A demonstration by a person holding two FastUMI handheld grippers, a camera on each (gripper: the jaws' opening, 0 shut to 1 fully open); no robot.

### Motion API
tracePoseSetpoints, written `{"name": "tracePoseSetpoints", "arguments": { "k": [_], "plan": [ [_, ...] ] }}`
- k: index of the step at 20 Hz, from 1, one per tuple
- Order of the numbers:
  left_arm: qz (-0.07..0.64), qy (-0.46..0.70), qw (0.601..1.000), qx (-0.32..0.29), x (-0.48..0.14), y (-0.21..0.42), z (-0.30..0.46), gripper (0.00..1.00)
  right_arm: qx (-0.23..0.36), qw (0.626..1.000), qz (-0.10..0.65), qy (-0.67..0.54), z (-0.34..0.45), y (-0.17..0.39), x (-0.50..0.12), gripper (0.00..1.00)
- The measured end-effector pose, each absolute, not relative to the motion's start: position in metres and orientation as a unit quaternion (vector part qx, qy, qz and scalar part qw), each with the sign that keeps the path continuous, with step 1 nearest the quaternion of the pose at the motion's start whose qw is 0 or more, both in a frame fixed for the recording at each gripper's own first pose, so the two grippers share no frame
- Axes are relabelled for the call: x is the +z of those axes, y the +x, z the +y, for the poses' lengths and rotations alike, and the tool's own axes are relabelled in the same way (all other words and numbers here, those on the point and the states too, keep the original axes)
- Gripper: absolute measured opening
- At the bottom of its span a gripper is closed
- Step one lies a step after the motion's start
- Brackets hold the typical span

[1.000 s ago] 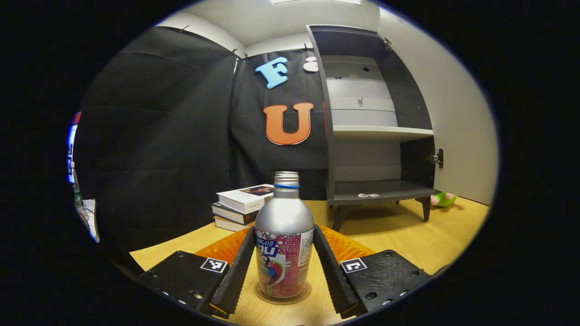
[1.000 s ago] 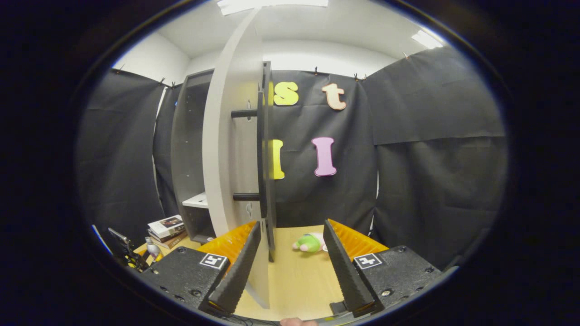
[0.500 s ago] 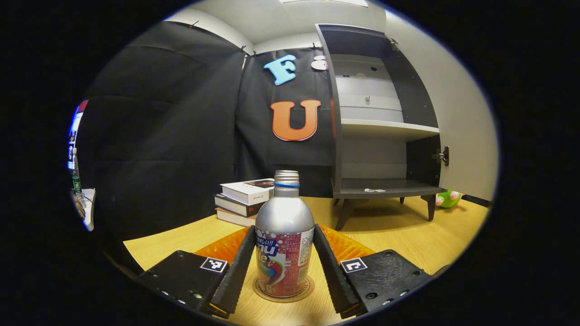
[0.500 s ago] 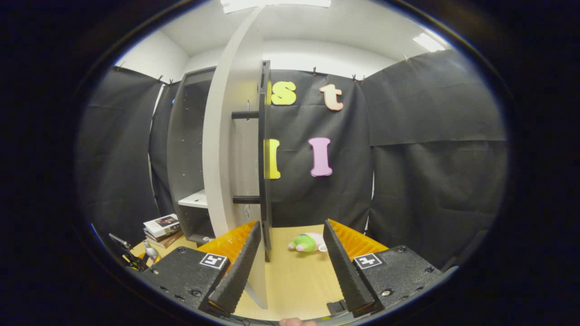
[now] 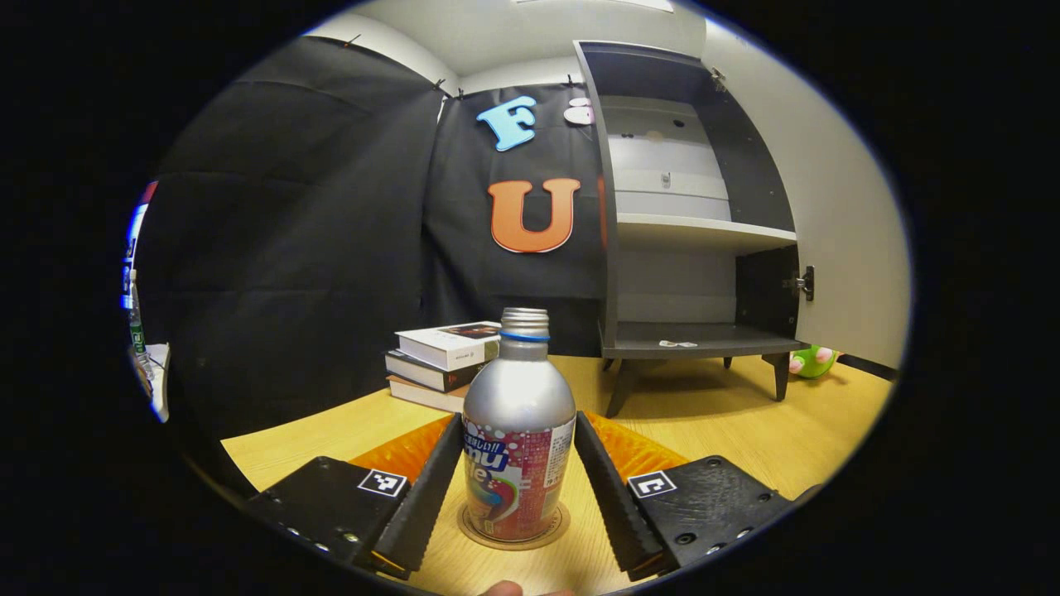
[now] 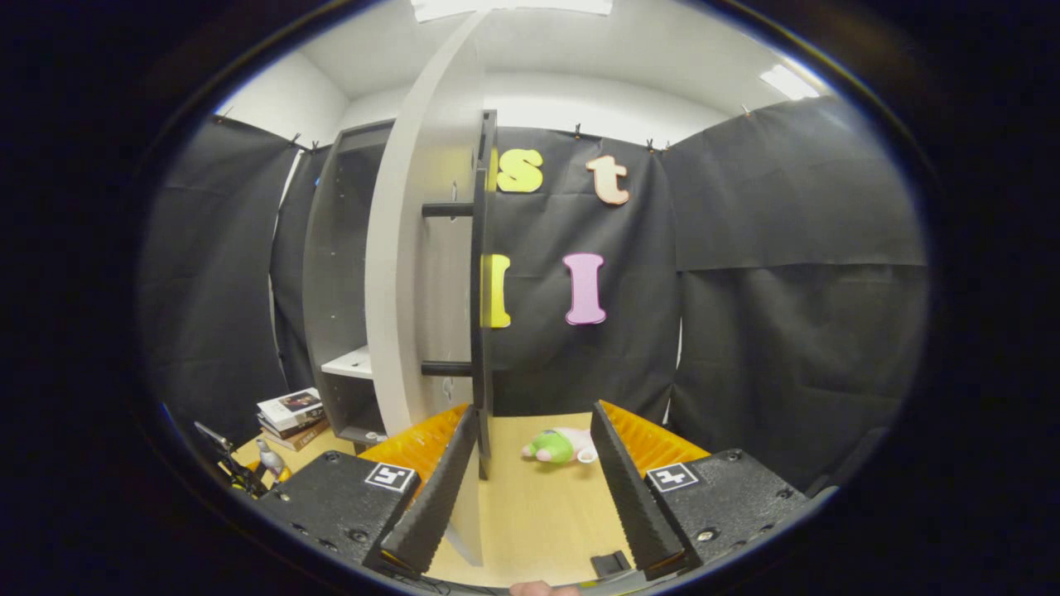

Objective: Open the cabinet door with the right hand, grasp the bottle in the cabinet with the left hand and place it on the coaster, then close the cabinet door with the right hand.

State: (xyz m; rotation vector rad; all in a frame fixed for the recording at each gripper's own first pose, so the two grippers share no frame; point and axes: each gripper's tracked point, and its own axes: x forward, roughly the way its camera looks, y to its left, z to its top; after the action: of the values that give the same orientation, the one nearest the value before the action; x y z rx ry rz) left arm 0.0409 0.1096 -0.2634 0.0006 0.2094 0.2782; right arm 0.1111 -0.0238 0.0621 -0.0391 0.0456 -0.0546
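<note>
A silver bottle (image 5: pixel 517 447) with a colourful label stands upright on a round coaster (image 5: pixel 474 532) on the wooden table. My left gripper (image 5: pixel 518 488) has it between the fingers, which lie against both of its sides. The grey cabinet (image 5: pixel 696 223) behind stands open with bare shelves, its door (image 5: pixel 836 223) swung out to the right. In the right gripper view the door (image 6: pixel 418 273) is edge-on, and its black bar handle (image 6: pixel 479 281) rises just inside the left finger. My right gripper (image 6: pixel 530 488) is open around the door's lower edge. The bottle (image 6: pixel 267 455) shows small at far left.
A stack of books (image 5: pixel 443 356) lies left of the cabinet, behind the bottle. A green plush toy (image 5: pixel 807 362) (image 6: pixel 556 445) lies on the table (image 5: pixel 745 430) by the cabinet's right leg, beyond the door. Bare wood lies in front of the cabinet.
The left gripper has shifted slightly with the bottle staying on the coaster, and its fingers look a touch wider. The right gripper has drifted a little beside the door's edge.
</note>
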Motion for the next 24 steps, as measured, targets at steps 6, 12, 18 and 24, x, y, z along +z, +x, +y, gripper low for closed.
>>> {"name": "tracePoseSetpoints", "arguments": {
  "k": [6, 12, 18, 24],
  "plan": [
    [0.100, 0.007, 0.986, 0.130, -0.255, 0.040, 0.107, 0.87, -0.025, 0.999, 0.022, -0.020, -0.025, 0.114, 0.061, 0.87],
    [0.083, 0.025, 0.987, 0.134, -0.222, 0.033, 0.109, 0.88, -0.019, 1.000, 0.019, -0.010, -0.026, 0.117, 0.058, 0.87],
    [0.036, 0.070, 0.992, 0.097, -0.109, 0.021, 0.069, 0.94, -0.015, 1.000, 0.014, -0.014, -0.028, 0.124, 0.057, 0.87],
    [-0.001, 0.035, 0.998, 0.044, 0.012, 0.020, 0.022, 0.89, -0.002, 1.000, -0.005, -0.005, -0.026, 0.123, 0.061, 0.87]
  ]
}}
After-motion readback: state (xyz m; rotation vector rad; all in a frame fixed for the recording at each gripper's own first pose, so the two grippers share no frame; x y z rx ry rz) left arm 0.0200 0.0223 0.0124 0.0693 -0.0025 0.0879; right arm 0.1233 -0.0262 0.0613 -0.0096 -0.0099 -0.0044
